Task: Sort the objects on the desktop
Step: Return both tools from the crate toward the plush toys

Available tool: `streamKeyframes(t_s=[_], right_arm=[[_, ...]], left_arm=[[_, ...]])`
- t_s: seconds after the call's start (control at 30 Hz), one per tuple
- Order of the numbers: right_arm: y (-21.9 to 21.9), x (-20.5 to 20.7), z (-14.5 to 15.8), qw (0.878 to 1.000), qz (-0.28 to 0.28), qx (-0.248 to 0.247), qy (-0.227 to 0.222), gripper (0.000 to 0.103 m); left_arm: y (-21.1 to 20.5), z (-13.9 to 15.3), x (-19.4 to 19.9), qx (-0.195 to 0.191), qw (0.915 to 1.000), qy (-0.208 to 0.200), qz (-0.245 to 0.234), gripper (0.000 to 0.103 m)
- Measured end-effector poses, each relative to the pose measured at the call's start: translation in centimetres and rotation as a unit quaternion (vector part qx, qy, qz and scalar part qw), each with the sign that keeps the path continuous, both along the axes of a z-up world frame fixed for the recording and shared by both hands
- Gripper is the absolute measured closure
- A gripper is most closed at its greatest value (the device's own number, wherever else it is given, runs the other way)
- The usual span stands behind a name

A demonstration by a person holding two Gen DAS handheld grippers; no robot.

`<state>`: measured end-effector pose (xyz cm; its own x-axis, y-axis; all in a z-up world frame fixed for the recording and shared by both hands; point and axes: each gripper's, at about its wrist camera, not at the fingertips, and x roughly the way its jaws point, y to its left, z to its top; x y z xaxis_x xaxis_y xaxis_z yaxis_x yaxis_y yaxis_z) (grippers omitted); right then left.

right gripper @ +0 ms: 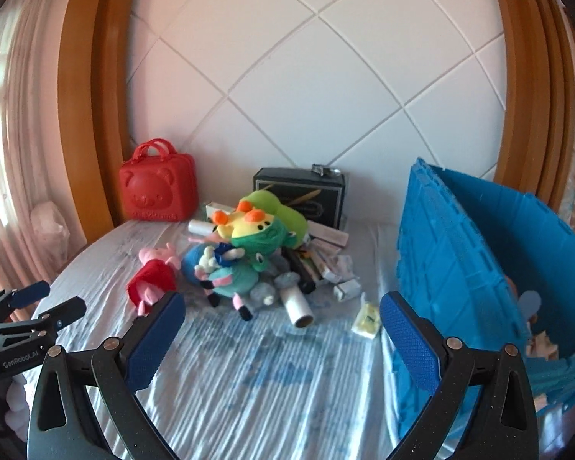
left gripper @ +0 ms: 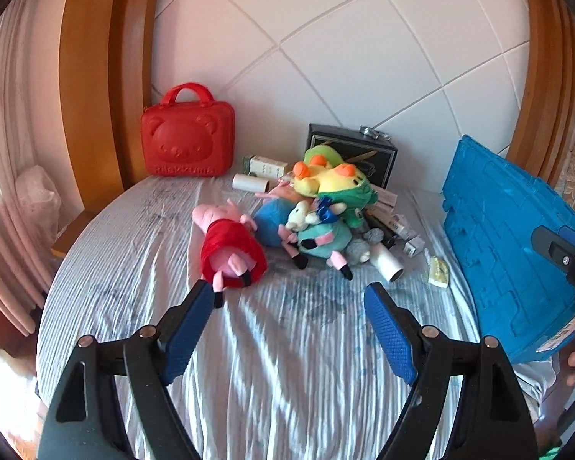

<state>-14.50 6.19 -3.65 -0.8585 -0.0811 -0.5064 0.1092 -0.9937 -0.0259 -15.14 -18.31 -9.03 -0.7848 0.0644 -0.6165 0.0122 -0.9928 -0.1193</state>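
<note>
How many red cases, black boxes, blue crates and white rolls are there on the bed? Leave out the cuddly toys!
Red case: 1
Black box: 1
Blue crate: 1
White rolls: 2, one at the back, one in front
Total: 5

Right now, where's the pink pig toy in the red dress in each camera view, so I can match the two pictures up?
Left wrist view: the pig plush lies left of centre, just above the left finger's tip.
Right wrist view: the pig plush lies lower left of the toy pile, smaller, above the left finger.
Shared landmark: the red bear case against the wall, behind the pig in both.
</note>
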Motion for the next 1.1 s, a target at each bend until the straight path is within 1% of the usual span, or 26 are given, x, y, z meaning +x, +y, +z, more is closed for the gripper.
streamKeyframes(t_s=[0.13,0.2,0.27,0.37,0.43,0.53,0.63,0.7,0.8,0.87,0.93,1.0,1.1], right_arm=[[-0.7,-3.0,-2.5,0.999,0.019,-0.005,-0.025,0.0],[-1.1,-5.0,-3.8,0.998,0.026,-0.018,-0.046,0.0],[-1.7,-6.6,-5.1,0.997,0.037,-0.026,-0.057,0.0],[-2.9,-8.5,-6.5,0.996,0.035,-0.024,-0.082,0.0],[-4.2,-9.7,-7.2,0.994,0.046,-0.022,-0.1,0.0],[-6.2,-10.7,-7.7,0.993,0.045,-0.01,-0.104,0.0],[-8.3,-11.5,-8.8,0.992,0.036,-0.014,-0.117,0.0],[-9.9,-12.1,-9.6,0.992,0.02,-0.012,-0.124,0.0],[-13.0,-13.3,-11.3,0.99,-0.015,-0.014,-0.139,0.0],[-15.7,-14.2,-12.5,0.987,-0.05,-0.012,-0.15,0.0],[-18.4,-15.1,-13.7,0.984,-0.072,-0.023,-0.163,0.0],[-21.4,-16.4,-15.5,0.979,-0.086,-0.031,-0.181,0.0],[-25.3,-18.0,-18.0,0.974,-0.093,-0.042,-0.202,0.0]], left_arm=[[-3.4,-3.1,-2.0,-0.014,0.9976,-0.052,0.043,0.022],[-4.6,-3.8,-2.9,-0.023,0.9965,-0.058,0.055,0.022],[-5.7,-4.4,-3.7,-0.029,0.9954,-0.063,0.066,0.022],[-7.5,-5.0,-4.9,-0.025,0.9945,-0.075,0.069,0.022],[-8.8,-5.2,-5.9,-0.023,0.9946,-0.077,0.066,0.022],[-10.7,-5.8,-8.2,-0.029,0.9941,-0.087,0.057,0.022],[-12.7,-6.6,-11.1,-0.046,0.9941,-0.092,0.035,0.022],[-14.3,-7.2,-13.5,-0.059,0.994,-0.092,0.009,0.022],[-16.7,-8.3,-17.3,-0.07,0.9921,-0.091,-0.051,0.022],[-18.2,-9.3,-19.9,-0.081,0.987,-0.103,-0.093,0.022],[-19.5,-10.1,-21.8,-0.092,0.9828,-0.104,-0.122,0.022],[-20.9,-11.2,-23.4,-0.103,0.9783,-0.112,-0.141,0.022],[-22.7,-12.6,-25.2,-0.105,0.9732,-0.122,-0.165,0.022]])
